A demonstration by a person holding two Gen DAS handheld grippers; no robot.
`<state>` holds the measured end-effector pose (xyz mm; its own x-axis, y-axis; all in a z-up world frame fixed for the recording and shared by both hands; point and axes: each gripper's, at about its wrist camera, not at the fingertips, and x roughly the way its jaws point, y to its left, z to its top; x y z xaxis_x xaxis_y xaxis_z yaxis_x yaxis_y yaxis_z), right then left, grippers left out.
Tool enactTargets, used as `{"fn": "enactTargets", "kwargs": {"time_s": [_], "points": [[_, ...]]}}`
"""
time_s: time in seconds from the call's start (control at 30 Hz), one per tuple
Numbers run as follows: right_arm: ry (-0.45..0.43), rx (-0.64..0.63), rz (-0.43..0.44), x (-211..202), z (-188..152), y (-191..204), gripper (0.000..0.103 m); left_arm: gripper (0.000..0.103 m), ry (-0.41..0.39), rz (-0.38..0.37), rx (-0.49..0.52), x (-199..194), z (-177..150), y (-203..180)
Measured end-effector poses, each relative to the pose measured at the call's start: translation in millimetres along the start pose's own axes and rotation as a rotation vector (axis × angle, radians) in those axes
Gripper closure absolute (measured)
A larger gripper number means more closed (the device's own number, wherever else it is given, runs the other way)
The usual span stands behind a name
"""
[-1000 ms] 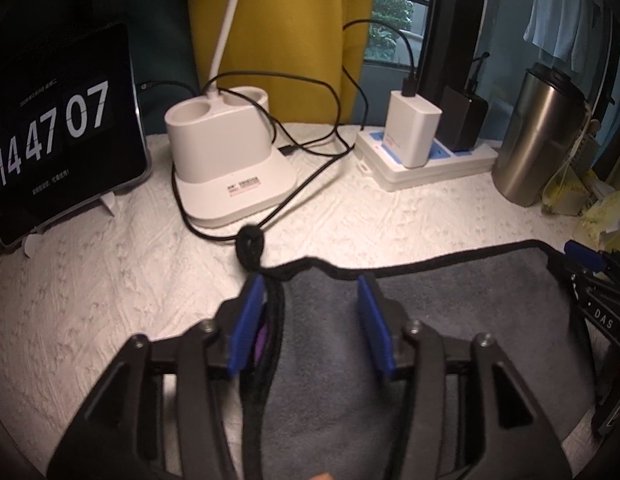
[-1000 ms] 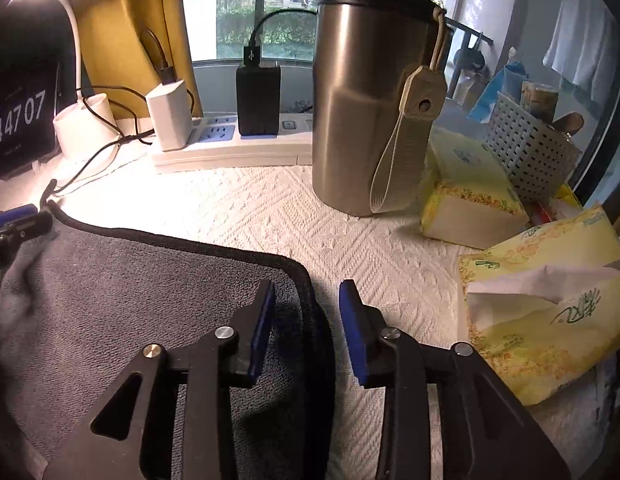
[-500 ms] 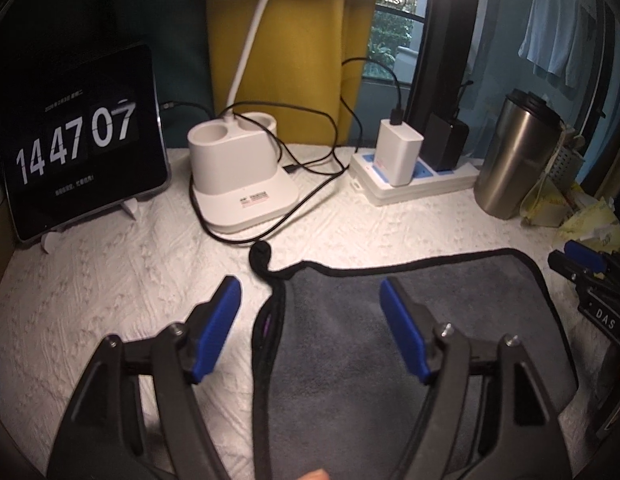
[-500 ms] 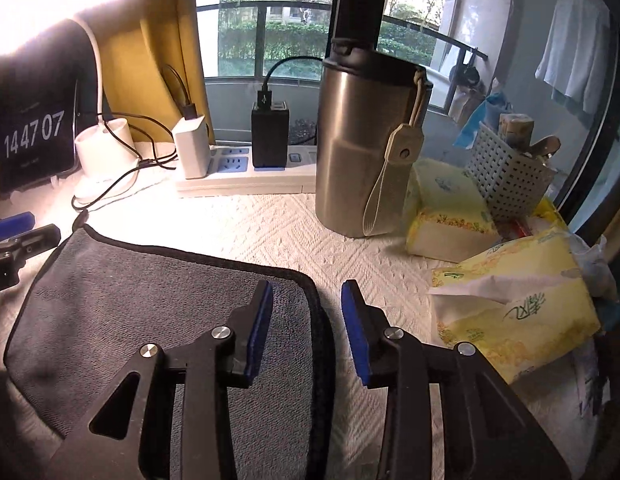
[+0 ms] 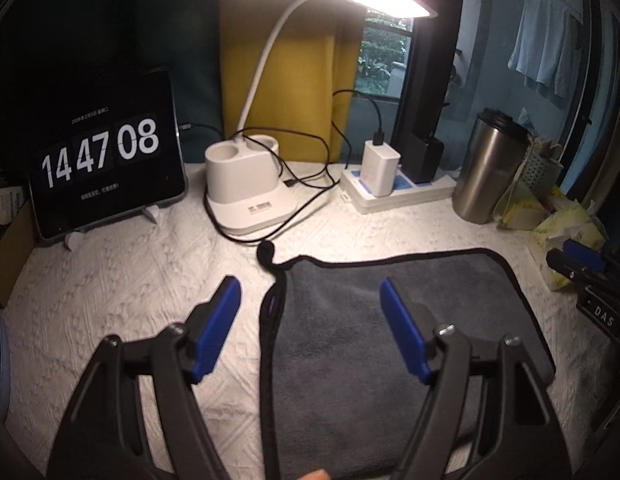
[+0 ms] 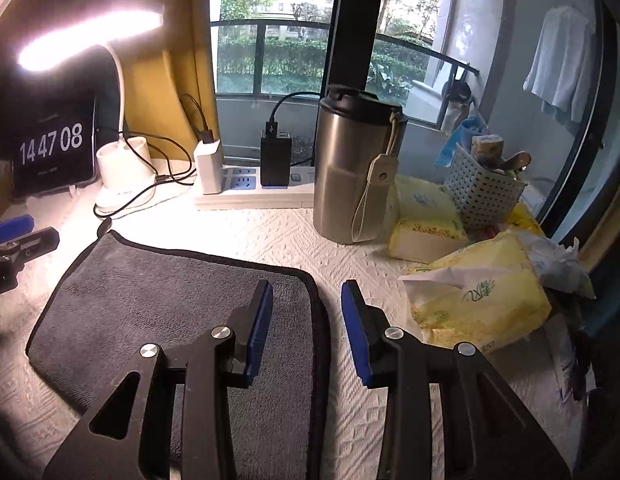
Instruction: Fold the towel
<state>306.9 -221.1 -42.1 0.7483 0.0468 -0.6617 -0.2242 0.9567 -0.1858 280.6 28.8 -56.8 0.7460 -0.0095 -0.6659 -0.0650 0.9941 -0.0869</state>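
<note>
Gray towel (image 5: 394,320) folded flat, lower center. Left gripper (image 5: 310,320) spread wide, right gripper (image 6: 306,320) parted, both holding nothing. Lamp base (image 5: 246,184), steel tumbler (image 6: 354,168), tissue pack (image 6: 478,304) crowding behind.

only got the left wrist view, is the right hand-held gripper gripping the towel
Observer: No. The right hand-held gripper is open, its jaws either side of the towel's right hem, not pinching it.
Operator: anything close on that side
Observer: A yellow tissue pack lies just right of that hem, with bare tablecloth between them.
</note>
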Motion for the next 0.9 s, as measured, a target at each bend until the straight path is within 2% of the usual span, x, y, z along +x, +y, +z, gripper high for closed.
{"fn": "enactTargets", "kwargs": {"time_s": [0.9], "points": [[-0.070, -0.003, -0.014, -79, -28, 11, 0.065, 0.030, -0.046, -0.027, -0.005, -75, -36, 4]]}}
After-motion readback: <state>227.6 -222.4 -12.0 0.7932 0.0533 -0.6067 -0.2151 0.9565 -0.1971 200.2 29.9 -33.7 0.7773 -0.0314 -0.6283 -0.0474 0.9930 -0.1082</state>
